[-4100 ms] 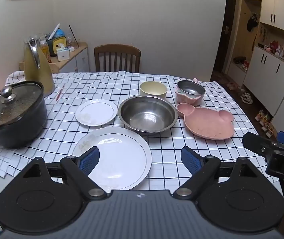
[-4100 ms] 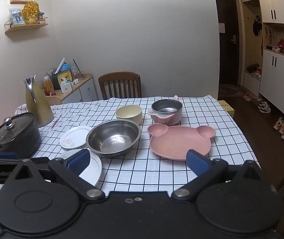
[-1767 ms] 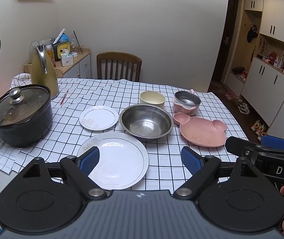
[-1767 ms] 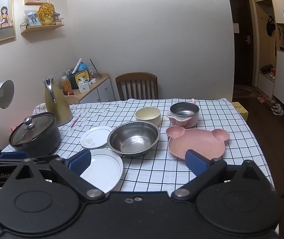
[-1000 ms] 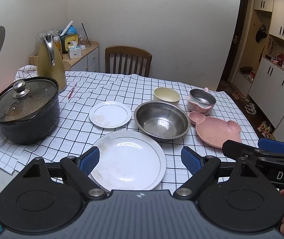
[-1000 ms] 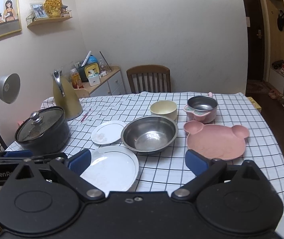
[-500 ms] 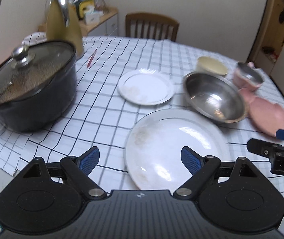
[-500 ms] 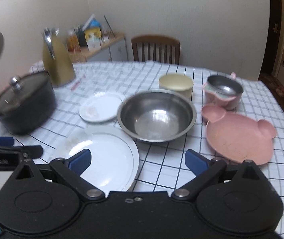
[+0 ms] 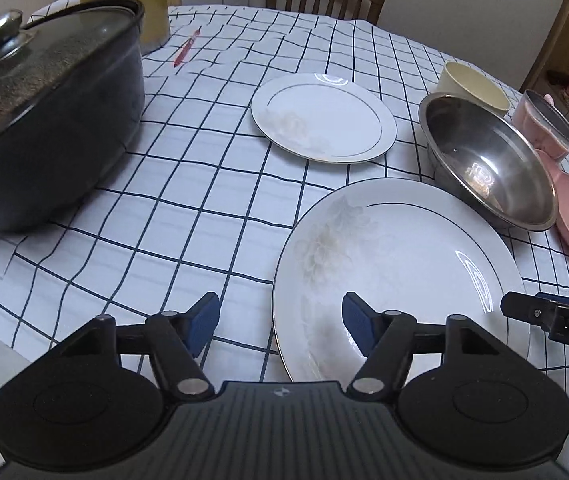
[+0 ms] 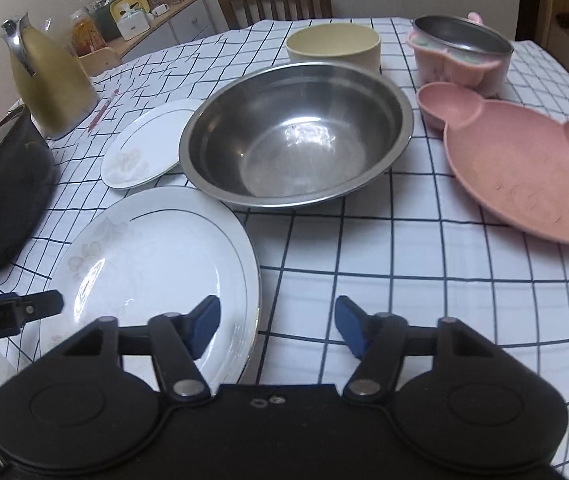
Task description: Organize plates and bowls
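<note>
A checked surface [image 9: 212, 184] carries a black lidded pot [image 9: 44, 120] at the left, then the large white plate [image 9: 400, 272] at the near edge, a steel bowl [image 10: 296, 136] just behind it, a pink plate [image 10: 532, 172] to the right, and a small white plate [image 9: 324, 116]. The left gripper [image 9: 280, 320] straddles the large plate's left rim and the right gripper [image 10: 276, 324] its right rim. Both jaws are closing, half wide, pads not yet on the rim.

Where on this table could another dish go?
Bare cloth lies between the black pot, small plate and big plate, and in front of the pink tray. Around the steel bowl it is crowded.
</note>
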A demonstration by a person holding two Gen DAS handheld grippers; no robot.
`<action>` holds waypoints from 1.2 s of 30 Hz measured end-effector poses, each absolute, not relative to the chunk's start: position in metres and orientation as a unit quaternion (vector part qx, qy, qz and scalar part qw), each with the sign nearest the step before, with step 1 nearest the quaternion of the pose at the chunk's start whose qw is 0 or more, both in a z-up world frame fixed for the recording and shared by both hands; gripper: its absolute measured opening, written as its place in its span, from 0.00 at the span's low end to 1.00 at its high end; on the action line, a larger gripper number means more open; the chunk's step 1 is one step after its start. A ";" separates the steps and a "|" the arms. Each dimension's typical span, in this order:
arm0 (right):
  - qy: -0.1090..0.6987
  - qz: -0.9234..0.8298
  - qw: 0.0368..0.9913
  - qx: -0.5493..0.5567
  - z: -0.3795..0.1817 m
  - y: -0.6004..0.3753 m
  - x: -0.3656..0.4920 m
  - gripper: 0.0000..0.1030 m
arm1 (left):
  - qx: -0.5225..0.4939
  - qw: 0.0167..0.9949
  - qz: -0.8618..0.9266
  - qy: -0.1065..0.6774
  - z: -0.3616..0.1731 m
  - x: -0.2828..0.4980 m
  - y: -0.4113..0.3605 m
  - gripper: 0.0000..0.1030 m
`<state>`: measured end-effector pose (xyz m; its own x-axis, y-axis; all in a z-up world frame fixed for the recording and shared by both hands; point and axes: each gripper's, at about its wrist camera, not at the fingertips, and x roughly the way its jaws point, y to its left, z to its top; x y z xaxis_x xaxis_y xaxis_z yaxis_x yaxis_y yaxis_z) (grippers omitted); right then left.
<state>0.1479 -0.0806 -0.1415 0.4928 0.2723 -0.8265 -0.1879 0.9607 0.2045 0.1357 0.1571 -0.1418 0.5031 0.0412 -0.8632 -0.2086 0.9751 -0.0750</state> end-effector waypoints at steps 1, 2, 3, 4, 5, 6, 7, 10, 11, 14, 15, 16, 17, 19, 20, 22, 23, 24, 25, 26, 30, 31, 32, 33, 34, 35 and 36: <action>0.488 0.136 0.861 0.045 -0.143 -0.079 0.148 0.53 | -0.090 0.860 0.071 0.497 -0.144 0.137 0.158 0.64; 0.490 0.138 0.860 0.045 -0.144 -0.077 0.149 0.52 | -0.098 0.856 0.069 0.502 -0.147 0.138 0.160 0.58; 0.492 0.139 0.858 0.045 -0.144 -0.076 0.151 0.50 | -0.106 0.853 0.067 0.507 -0.149 0.139 0.161 0.54; 0.494 0.141 0.857 0.046 -0.145 -0.074 0.152 0.48 | -0.112 0.850 0.065 0.511 -0.151 0.140 0.162 0.47; 0.496 0.143 0.855 0.046 -0.146 -0.073 0.153 0.46 | -0.115 0.848 0.062 0.513 -0.153 0.140 0.163 0.44; 0.498 0.144 0.854 0.047 -0.147 -0.072 0.154 0.44 | -0.119 0.847 0.060 0.515 -0.154 0.140 0.163 0.42; 0.499 0.145 0.853 0.050 -0.148 -0.072 0.155 0.40 | -0.123 0.846 0.057 0.515 -0.155 0.140 0.163 0.39; 0.504 0.148 0.849 0.054 -0.150 -0.071 0.157 0.34 | -0.133 0.844 0.052 0.517 -0.155 0.140 0.163 0.32; 0.505 0.151 0.848 0.056 -0.151 -0.071 0.157 0.33 | -0.134 0.844 0.052 0.517 -0.155 0.140 0.163 0.32; 0.508 0.154 0.846 0.055 -0.152 -0.070 0.157 0.29 | -0.138 0.840 0.055 0.522 -0.157 0.141 0.163 0.27; 0.510 0.155 0.845 0.054 -0.154 -0.069 0.158 0.25 | -0.140 0.839 0.054 0.522 -0.157 0.141 0.163 0.25; 0.512 0.158 0.843 0.056 -0.155 -0.070 0.159 0.21 | -0.142 0.839 0.054 0.523 -0.158 0.141 0.164 0.23; 0.513 0.161 0.841 0.062 -0.155 -0.070 0.159 0.19 | -0.145 0.839 0.056 0.522 -0.158 0.141 0.164 0.22; 0.514 0.162 0.840 0.066 -0.155 -0.070 0.159 0.18 | -0.154 0.838 0.058 0.521 -0.158 0.140 0.166 0.21; 0.515 0.161 0.839 0.068 -0.155 -0.071 0.159 0.18 | -0.158 0.837 0.059 0.520 -0.158 0.140 0.168 0.19; 0.516 0.162 0.838 0.072 -0.155 -0.072 0.159 0.16 | -0.162 0.837 0.061 0.519 -0.157 0.139 0.169 0.18; 0.517 0.161 0.837 0.076 -0.155 -0.074 0.160 0.16 | -0.160 0.838 0.062 0.518 -0.156 0.138 0.168 0.17; 0.518 0.162 0.836 0.080 -0.155 -0.075 0.159 0.15 | -0.159 0.838 0.063 0.518 -0.156 0.137 0.168 0.17; 0.519 0.164 0.835 0.082 -0.155 -0.076 0.159 0.14 | -0.159 0.838 0.064 0.518 -0.155 0.136 0.168 0.16; 0.520 0.165 0.834 0.084 -0.155 -0.078 0.158 0.13 | -0.161 0.838 0.063 0.518 -0.155 0.134 0.167 0.16; 0.526 0.167 0.828 0.096 -0.154 -0.087 0.149 0.12 | -0.168 0.835 0.059 0.520 -0.153 0.124 0.162 0.15; 0.526 0.167 0.828 0.097 -0.153 -0.090 0.146 0.12 | -0.166 0.836 0.057 0.521 -0.152 0.120 0.159 0.15; 0.527 0.168 0.828 0.096 -0.152 -0.093 0.143 0.12 | -0.165 0.835 0.055 0.522 -0.152 0.117 0.156 0.15; 0.527 0.169 0.828 0.095 -0.151 -0.096 0.139 0.12 | -0.166 0.834 0.053 0.523 -0.152 0.114 0.154 0.15; 0.527 0.170 0.828 0.095 -0.150 -0.099 0.136 0.12 | -0.167 0.833 0.051 0.525 -0.151 0.110 0.151 0.15; 0.527 0.170 0.827 0.096 -0.149 -0.102 0.132 0.12 | -0.166 0.833 0.048 0.526 -0.150 0.106 0.148 0.15; 0.528 0.170 0.826 0.097 -0.148 -0.105 0.129 0.12 | -0.162 0.834 0.046 0.526 -0.149 0.102 0.144 0.15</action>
